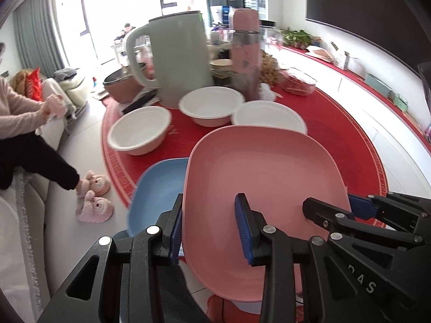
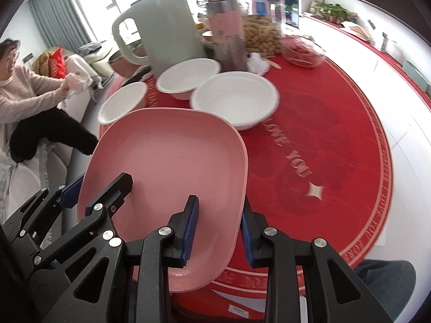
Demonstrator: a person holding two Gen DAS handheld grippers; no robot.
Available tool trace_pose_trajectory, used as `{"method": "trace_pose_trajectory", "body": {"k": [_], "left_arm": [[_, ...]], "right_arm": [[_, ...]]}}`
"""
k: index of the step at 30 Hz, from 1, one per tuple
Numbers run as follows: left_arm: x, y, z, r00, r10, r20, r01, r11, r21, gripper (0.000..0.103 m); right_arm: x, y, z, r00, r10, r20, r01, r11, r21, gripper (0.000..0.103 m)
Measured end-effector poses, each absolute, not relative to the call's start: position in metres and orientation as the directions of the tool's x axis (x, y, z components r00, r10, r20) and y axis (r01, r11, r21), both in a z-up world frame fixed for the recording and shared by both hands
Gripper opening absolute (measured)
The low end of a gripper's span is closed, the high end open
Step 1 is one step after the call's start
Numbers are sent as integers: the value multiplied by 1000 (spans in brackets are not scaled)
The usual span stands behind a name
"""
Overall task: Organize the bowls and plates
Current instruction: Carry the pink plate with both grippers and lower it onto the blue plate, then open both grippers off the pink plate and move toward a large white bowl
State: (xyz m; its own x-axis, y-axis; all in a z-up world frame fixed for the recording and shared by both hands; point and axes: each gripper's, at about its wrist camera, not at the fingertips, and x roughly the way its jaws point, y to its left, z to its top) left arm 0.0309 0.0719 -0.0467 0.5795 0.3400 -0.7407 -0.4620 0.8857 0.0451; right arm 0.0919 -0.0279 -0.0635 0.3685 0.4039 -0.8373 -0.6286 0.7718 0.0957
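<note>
Pink plate sits at frame centre in the left wrist view, raised above the red table and tilted. Left gripper, bottom centre, has its jaws apart and straddling the plate's near-left rim: one blue pad outside the rim, the other over the plate's inside; whether the pads press the plate cannot be told. Right gripper, bottom centre of the right wrist view, likewise has its jaws apart across the plate's near-right rim, one pad inside, one outside; contact cannot be told. Blue plate lies left of and below the pink plate, partly overlapped by it. Three white bowls stand beyond the pink plate: left bowl, middle bowl, right bowl, the middle and right ones just touching or nearly so. Behind the bowls, upper centre: green kettle and pink flask, close together. A seated person is at the left edge, with pink slippers on the floor.
</note>
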Motion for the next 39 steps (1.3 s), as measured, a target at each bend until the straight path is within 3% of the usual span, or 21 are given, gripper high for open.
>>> {"method": "trace_pose_trajectory", "body": {"k": [23,26,27,29,30,31,39], "left_arm": [[17,163,-78,506,343,-791,-574,819,-13,39],[18,173,-83,513,304,-803,-575,816,-59,60],[17,175,-82,515,306,-800,-582,810,-65,74],[14,176,-78,531,316,-786,-586,807,-71,79],[14,175,-75,538,311,-784,-578,812,-74,79],[15,173,-71,545,301,-782,-565,821,-78,79],[64,143,-54,562,192,-805,-442,892,-95,81]], "right_arm": [[91,73,-99,254,389,-886,-698,707,110,32],[97,70,-99,235,412,-881,-692,707,146,33],[100,66,-98,239,411,-880,-687,712,146,34],[109,54,-93,250,417,-874,-674,723,152,55],[115,44,-90,261,430,-864,-663,730,163,80],[118,38,-87,272,438,-857,-657,735,167,87],[174,-32,-78,341,384,-858,-520,837,168,87]]}}
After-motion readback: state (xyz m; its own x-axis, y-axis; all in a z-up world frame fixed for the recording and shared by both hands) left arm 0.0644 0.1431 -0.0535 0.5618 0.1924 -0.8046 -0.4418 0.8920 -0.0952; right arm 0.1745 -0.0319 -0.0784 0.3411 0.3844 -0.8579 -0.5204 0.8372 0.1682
